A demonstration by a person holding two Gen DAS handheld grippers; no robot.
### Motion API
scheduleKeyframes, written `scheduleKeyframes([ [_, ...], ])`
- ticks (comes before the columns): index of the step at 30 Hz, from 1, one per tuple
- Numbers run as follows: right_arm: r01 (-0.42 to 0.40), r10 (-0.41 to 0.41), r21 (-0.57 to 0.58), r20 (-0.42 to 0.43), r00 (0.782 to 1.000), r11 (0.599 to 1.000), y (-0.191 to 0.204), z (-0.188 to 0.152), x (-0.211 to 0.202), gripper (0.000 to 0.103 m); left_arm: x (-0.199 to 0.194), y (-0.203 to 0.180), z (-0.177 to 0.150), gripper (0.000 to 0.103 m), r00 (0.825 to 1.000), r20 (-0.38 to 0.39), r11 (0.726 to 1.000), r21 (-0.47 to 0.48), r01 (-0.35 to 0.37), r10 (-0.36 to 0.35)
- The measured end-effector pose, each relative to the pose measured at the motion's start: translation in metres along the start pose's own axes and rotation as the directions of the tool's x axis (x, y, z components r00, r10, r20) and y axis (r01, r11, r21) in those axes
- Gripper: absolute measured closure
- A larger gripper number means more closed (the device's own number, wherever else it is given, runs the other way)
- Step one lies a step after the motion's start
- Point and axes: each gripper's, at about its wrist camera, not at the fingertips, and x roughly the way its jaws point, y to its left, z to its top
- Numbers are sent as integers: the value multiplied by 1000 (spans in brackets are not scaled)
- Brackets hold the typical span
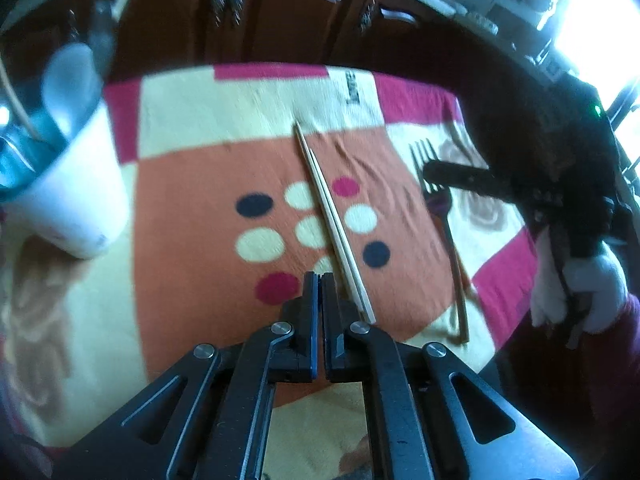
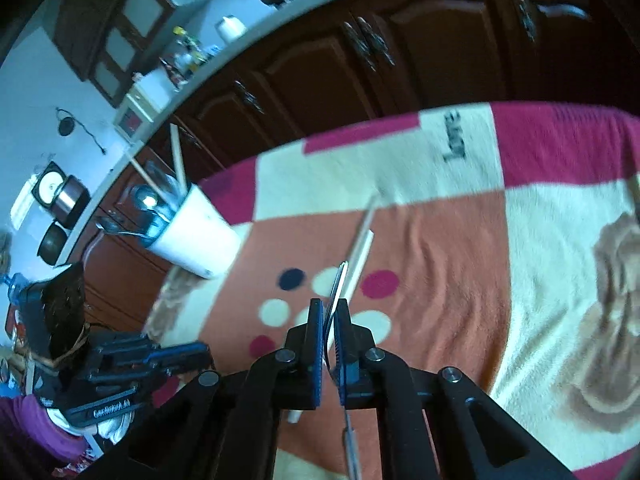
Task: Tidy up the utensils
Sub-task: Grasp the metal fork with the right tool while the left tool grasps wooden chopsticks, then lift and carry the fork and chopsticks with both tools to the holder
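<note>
Fingers of the left gripper (image 1: 319, 280) are pressing together with nothing between them, hovering over the orange panel of the patterned cloth (image 1: 192, 208). Just right of those closed tips, a pair of pale wooden chopsticks (image 1: 334, 220) is lying side by side on the cloth, running diagonally across the dotted patch.

Right gripper (image 2: 329, 312) is clamping a silver metal fork (image 2: 336, 292) edge-on between its pads; the tines are pointing forward past the tips and the handle is running back beneath the jaws. In the left wrist view the same fork (image 1: 436, 200) is showing under the black finger, with its shadow falling on the cloth.

White cylindrical utensil holder (image 2: 196, 236) is standing at the cloth's far left corner, already carrying metal spoons (image 2: 144, 204) and two wooden sticks (image 2: 176, 156).
</note>
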Motion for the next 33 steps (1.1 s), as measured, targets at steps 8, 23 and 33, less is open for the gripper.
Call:
scheduleKeyframes([
  [8,-36,40,-43,96,995,998,39,8,-33,101,-56,19,12,103,994,100,998,-40,-44,48],
  [23,-218,251,-179,195,948,960,148,73,-46,102,-175,102,66,103,910,312,955,-195,-222,275],
  [33,-292,359,-297,202,911,909,229,125,-36,102,-184,145,107,103,823,348,890,-259,-375,449],
])
